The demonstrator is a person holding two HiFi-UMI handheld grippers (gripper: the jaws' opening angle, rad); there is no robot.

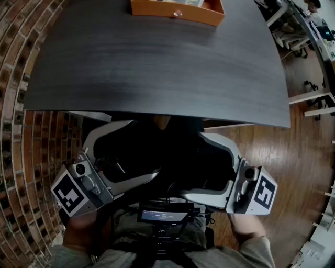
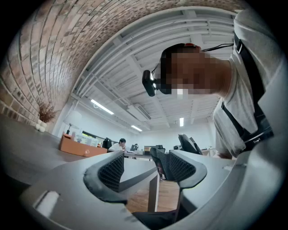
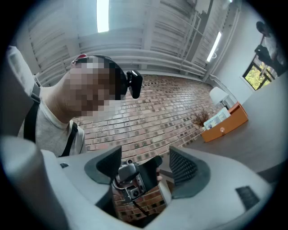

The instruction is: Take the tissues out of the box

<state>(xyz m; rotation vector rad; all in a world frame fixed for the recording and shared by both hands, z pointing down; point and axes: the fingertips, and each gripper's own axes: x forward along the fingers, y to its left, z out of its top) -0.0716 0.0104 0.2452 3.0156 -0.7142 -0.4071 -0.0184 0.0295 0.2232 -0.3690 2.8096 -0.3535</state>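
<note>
An orange box (image 1: pixel 178 10) stands at the far edge of the dark table (image 1: pixel 157 68), with white tissues (image 1: pixel 192 2) showing in its top. The same box appears far off in the left gripper view (image 2: pixel 81 148) and the right gripper view (image 3: pixel 225 126). Both grippers are held low against my body, below the table's near edge and far from the box. My left gripper (image 1: pixel 133 157) (image 2: pixel 139 168) is open, with nothing between its ribbed pads (image 2: pixel 112 170). My right gripper (image 1: pixel 201 167) (image 3: pixel 146 168) is also open and empty; the left gripper's camera shows through its gap.
A brick wall (image 1: pixel 21 131) runs along the left and wood floor (image 1: pixel 293 157) lies to the right. Desks and office chairs (image 1: pixel 298 36) stand at the far right. A small screen device (image 1: pixel 165 214) hangs at my chest. A seated person (image 2: pixel 120 144) is far behind.
</note>
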